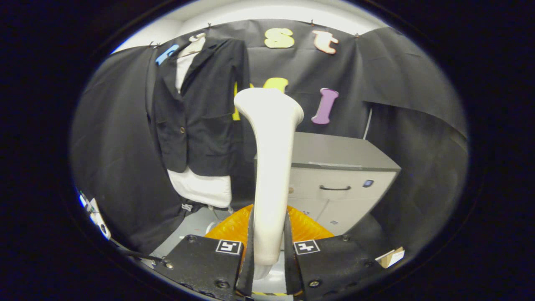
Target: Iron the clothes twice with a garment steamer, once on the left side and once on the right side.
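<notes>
White steamer [271,167] stands upright between the fingers — claw [268,251] clenched on its handle — jacket [196,108] beyond, leftward.

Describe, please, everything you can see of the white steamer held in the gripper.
The steamer is white and looks like smooth plastic. It has a long narrow handle that widens upward into a flared, rounded head. It stands nearly upright. Its lower handle sits between the gripper fingers, which press on it from both sides. An orange ribbed part shows behind its base. The head rises in front of the black wall cloth, right of the hanging black jacket, apart from it, and left of the grey cabinet.
</notes>
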`<state>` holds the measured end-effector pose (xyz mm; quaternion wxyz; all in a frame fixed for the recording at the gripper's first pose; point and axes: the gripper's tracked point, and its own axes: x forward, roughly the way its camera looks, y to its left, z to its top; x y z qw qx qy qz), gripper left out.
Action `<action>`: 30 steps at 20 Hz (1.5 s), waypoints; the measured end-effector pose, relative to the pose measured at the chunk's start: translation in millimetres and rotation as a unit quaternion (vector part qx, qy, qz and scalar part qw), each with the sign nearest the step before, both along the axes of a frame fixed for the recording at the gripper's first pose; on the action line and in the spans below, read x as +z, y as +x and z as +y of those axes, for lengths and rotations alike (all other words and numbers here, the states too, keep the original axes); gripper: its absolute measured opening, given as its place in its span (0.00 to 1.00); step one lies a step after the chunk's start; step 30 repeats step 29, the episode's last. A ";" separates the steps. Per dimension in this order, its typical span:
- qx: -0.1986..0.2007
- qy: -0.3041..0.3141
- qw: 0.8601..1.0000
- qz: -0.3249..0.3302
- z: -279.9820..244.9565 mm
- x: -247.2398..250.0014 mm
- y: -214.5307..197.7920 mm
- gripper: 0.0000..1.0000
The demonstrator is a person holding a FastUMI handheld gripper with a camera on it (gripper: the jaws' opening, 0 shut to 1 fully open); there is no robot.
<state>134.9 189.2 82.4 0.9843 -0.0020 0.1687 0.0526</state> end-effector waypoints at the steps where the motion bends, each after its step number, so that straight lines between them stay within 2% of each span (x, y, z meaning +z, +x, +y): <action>1: -0.009 0.005 1.000 0.000 -19.7 -2.3 -7.4 0.33; 7: -0.041 0.038 0.998 0.010 -115.1 -27.1 -56.8 0.33; 11: -0.048 0.050 0.998 0.009 -151.4 -43.2 -94.8 0.33; 18: -0.032 0.066 0.997 0.023 -174.8 -63.6 -137.5 0.33; 30: -0.006 0.080 0.997 0.000 -173.3 -48.2 -150.7 0.33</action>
